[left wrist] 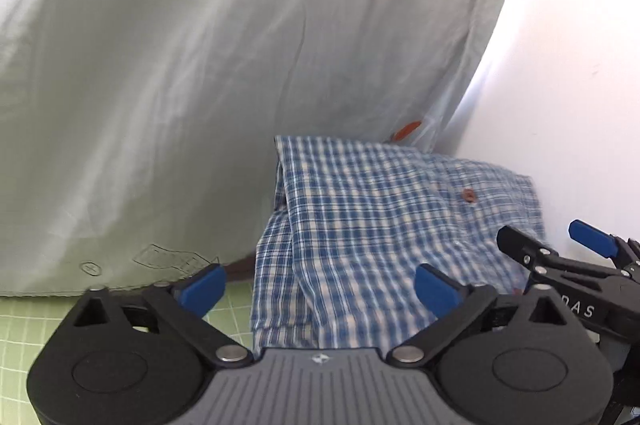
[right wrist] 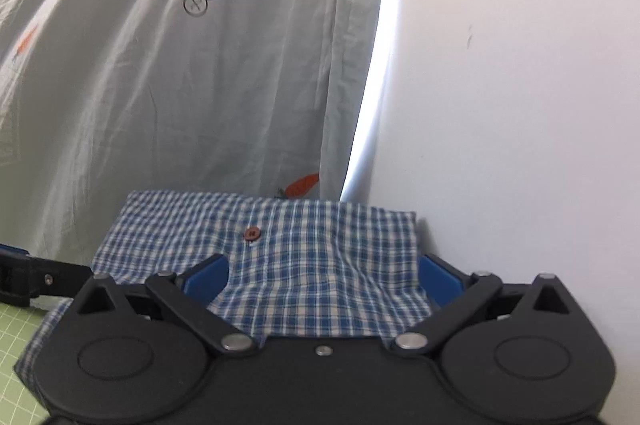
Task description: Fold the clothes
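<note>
My left gripper (left wrist: 320, 289) hangs over the near left part of the blue plaid shirt (left wrist: 384, 225), its blue-padded fingers spread wide with nothing between them. The shirt lies folded into a compact block on the green grid mat (left wrist: 36, 325), pushed up against a pale grey curtain (left wrist: 200, 85) printed with small line drawings and orange carrots. A brown button (left wrist: 467, 195) shows on the top layer. My right gripper (right wrist: 324, 277) sits low over the shirt's right side, fingers (right wrist: 208, 279) also well apart, the plaid cloth bunched and rippled in the gap between them; I cannot tell whether the pads touch the fabric. A white wall (right wrist: 520, 105) rises just beside the shirt's right edge. In the left view the right gripper enters from the right, close alongside mine.
</note>
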Demonstrator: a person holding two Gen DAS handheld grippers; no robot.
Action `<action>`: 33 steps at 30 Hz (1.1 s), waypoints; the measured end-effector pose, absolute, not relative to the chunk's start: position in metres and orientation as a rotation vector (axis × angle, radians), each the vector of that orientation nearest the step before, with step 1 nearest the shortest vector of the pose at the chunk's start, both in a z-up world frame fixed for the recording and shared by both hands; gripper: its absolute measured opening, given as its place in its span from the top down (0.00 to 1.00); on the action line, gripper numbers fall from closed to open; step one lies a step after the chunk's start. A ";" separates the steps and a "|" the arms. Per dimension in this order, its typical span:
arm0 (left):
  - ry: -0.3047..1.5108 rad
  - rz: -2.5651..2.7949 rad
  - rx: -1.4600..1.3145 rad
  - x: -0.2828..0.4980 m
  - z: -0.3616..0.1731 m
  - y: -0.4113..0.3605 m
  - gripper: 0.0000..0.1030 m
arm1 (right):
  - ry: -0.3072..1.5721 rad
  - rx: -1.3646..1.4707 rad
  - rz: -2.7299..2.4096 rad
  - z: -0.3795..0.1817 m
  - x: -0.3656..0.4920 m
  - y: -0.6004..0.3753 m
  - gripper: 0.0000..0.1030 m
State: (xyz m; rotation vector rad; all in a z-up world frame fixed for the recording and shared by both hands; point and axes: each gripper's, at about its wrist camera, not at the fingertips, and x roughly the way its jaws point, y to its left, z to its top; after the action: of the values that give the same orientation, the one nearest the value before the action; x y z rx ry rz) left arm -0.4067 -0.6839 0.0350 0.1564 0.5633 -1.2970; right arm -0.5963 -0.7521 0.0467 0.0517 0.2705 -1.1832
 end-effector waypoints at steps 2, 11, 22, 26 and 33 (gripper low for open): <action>0.504 -1.293 0.132 -0.417 0.046 -0.655 0.00 | 0.239 0.029 -1.194 0.054 -0.604 -0.723 0.00; 0.436 -1.269 0.102 -0.463 0.072 -0.547 0.00 | 0.240 0.218 -1.141 0.070 -0.634 -0.613 0.00; 0.590 -1.284 0.241 -0.481 0.032 -0.474 0.00 | 0.409 0.364 -1.179 0.030 -0.667 -0.524 0.00; 0.635 -1.274 0.273 -0.487 0.018 -0.456 0.00 | 0.468 0.383 -1.175 0.015 -0.673 -0.502 0.00; 0.687 -1.250 0.271 -0.493 0.008 -0.437 0.00 | 0.499 0.399 -1.165 0.007 -0.681 -0.489 0.00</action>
State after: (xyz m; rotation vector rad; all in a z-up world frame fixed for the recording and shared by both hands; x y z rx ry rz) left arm -0.4932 -0.4370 0.0085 0.2706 0.6867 -1.2498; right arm -0.6812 -0.4894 0.0070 0.3987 0.4992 -1.1651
